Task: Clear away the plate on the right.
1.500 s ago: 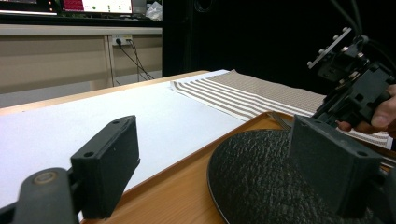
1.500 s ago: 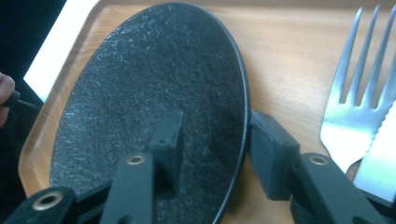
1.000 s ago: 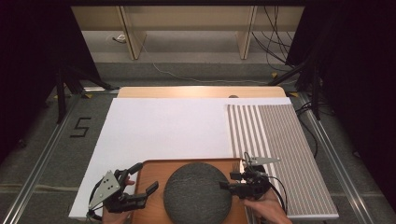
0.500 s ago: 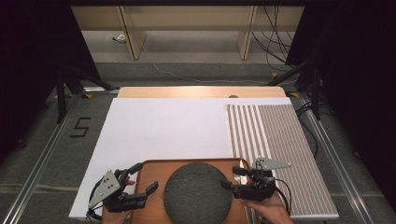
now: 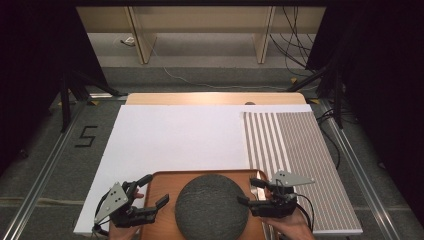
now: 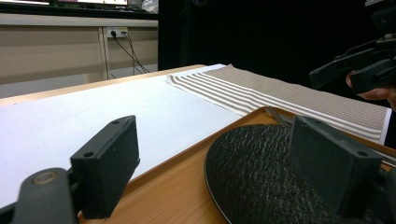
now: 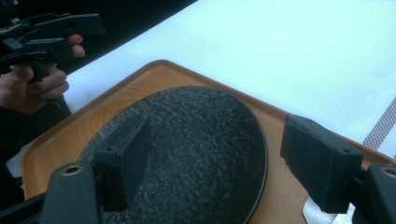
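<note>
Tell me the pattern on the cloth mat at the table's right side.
Brown and white stripes, clearest in the high view.

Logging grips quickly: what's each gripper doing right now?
Left gripper: open, holding nothing, beside the plate.
Right gripper: open, jaws just widened, nothing between them.

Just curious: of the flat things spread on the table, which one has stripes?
The striped placemat along the table's right side: brown and white stripes. The white sheet beside it is plain, and the wooden tray carries a dark round plate.
</note>
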Demonstrator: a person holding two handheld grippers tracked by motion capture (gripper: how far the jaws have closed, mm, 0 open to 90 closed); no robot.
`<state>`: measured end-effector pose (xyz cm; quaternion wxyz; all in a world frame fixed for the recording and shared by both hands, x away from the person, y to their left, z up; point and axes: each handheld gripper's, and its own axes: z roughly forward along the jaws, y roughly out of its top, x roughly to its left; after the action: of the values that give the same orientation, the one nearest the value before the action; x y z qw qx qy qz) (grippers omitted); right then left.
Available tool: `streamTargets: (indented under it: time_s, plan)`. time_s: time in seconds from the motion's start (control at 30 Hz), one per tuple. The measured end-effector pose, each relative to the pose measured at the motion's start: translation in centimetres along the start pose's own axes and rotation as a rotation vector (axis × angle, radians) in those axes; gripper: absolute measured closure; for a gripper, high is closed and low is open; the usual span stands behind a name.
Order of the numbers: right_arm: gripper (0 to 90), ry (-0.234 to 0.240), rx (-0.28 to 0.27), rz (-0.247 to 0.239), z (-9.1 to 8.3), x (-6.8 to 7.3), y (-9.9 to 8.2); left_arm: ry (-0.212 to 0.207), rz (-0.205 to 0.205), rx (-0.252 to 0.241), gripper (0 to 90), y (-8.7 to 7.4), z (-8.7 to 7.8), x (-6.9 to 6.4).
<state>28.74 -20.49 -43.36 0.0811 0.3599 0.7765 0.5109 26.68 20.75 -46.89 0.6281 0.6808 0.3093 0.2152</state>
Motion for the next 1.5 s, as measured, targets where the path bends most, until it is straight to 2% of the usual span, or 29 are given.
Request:
streamTargets:
  time_s: [0.8, 1.07, 1.5]
  plan:
    - [21.7, -0.009, -0.041, -0.077, -1.2, 0.6, -0.8, 0.000, -0.001, 0.000, 16.1, 0.0, 0.0, 0.0]
    - [21.6, -0.001, -0.062, -0.091, -1.6, 0.7, -1.0, -0.001, 0.000, 0.002, 16.1, 0.0, 0.0, 0.0]
    - [21.5, 0.007, -0.067, -0.087, -1.7, 0.7, -1.1, 0.000, 0.000, 0.001, 16.1, 0.0, 0.0, 0.0]
